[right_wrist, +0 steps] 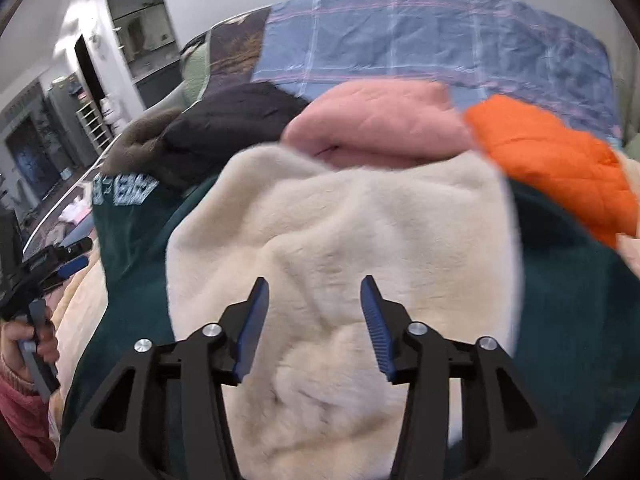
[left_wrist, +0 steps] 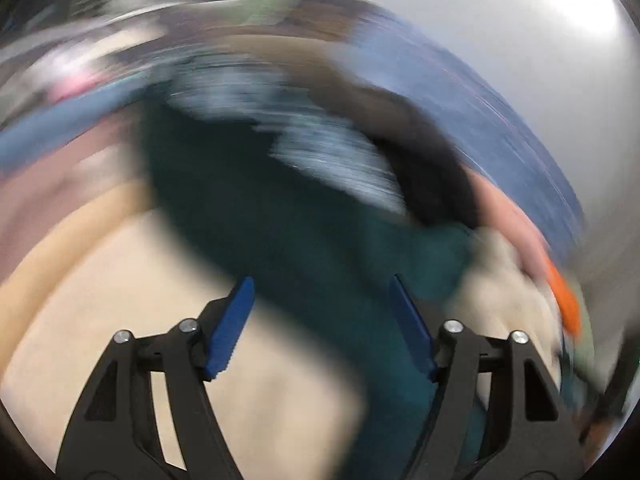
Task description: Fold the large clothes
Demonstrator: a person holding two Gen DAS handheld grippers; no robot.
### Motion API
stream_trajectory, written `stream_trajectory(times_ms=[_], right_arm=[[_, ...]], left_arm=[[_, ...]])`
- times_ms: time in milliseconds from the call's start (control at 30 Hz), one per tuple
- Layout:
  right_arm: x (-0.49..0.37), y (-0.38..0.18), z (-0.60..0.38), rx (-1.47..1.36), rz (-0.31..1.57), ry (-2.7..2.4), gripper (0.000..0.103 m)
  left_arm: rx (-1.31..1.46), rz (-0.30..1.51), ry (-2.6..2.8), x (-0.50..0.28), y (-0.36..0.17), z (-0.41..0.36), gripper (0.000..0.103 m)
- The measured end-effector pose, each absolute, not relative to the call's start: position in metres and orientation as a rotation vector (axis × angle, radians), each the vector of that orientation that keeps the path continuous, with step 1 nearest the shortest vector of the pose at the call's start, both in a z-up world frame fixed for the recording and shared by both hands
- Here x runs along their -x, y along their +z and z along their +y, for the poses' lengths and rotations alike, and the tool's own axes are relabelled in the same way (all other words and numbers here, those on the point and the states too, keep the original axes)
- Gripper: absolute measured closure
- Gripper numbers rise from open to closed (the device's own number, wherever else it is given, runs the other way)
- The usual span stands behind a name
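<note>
currently we find the cream fleece garment (right_wrist: pixel 340 248) directly ahead of the right gripper (right_wrist: pixel 314 324), heaped on the dark green sweatshirt (right_wrist: pixel 132 248) on the bed; both grippers' jaws stand released, empty; left gripper (left_wrist: pixel 322 326) hangs over green cloth.

Fluffy cream fleece (right_wrist: pixel 340 240), quilted orange cloth (right_wrist: pixel 560 160), matt teal knit (right_wrist: pixel 132 240)
</note>
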State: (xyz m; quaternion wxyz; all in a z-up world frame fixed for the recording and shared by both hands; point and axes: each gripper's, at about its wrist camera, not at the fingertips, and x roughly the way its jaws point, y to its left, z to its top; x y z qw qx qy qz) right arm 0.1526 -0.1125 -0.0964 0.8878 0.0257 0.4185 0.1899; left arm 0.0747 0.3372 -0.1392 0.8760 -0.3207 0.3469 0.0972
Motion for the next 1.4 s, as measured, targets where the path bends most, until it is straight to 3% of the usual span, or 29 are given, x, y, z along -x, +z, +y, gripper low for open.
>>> stream_trajectory(times_ms=[67,167,300,500,533,600,667,867,1033,1167,1333,1367,1400], right_arm=[[-0.162,-0.135,-0.102,-0.006,0.973,0.37,0.045],[-0.152,-0.144,-0.087,0.106,0.877,0.334,0.043],[-0.152,-0.143,-0.086,0.106,0.881,0.329,0.043],[-0.147,-0.144,-0.093,0.083,0.85,0.349,0.042],[-0.146,-0.144,-0.092,0.079,0.848,0.351,0.042],[-0.142,-0.144,-0.1,0.073,0.845,0.354,0.042],[-0.141,-0.144,-0.1,0.072,0.841,0.356,0.042],[-0.139,-0.144,-0.103,0.059,0.834,0.365,0.041],[-0.139,-0.144,-0.105,0.057,0.831,0.369,0.04],[-0.138,-0.143,-0.109,0.047,0.827,0.381,0.039],[-0.133,-0.132,-0.129,-0.05,0.814,0.445,0.039],[-0.131,-0.126,-0.135,-0.064,0.831,0.457,0.039],[-0.13,-0.118,-0.142,-0.077,0.847,0.462,0.039]], left_arm=[[0.836,0.727,0.259,-0.063,-0.165,0.379,0.048],[1.055,0.735,0.196,-0.061,-0.198,0.412,0.049],[1.12,0.702,0.189,-0.076,-0.208,0.418,0.038],[1.22,0.628,0.211,-0.107,-0.214,0.438,0.039],[1.254,0.613,0.213,-0.109,-0.217,0.443,0.048],[1.301,0.602,0.173,-0.113,-0.219,0.45,0.078],[1.291,0.585,0.146,-0.115,-0.209,0.448,0.088],[1.014,0.445,0.082,-0.111,-0.104,0.407,0.09],[0.763,0.386,-0.1,-0.121,-0.025,0.324,0.09],[0.467,0.434,-0.296,-0.133,0.0,0.215,0.09],[0.142,0.65,-0.528,-0.148,-0.021,0.097,0.089],[0.101,0.671,-0.542,-0.148,-0.024,0.088,0.086],[0.058,0.694,-0.543,-0.144,-0.03,0.082,0.07]])
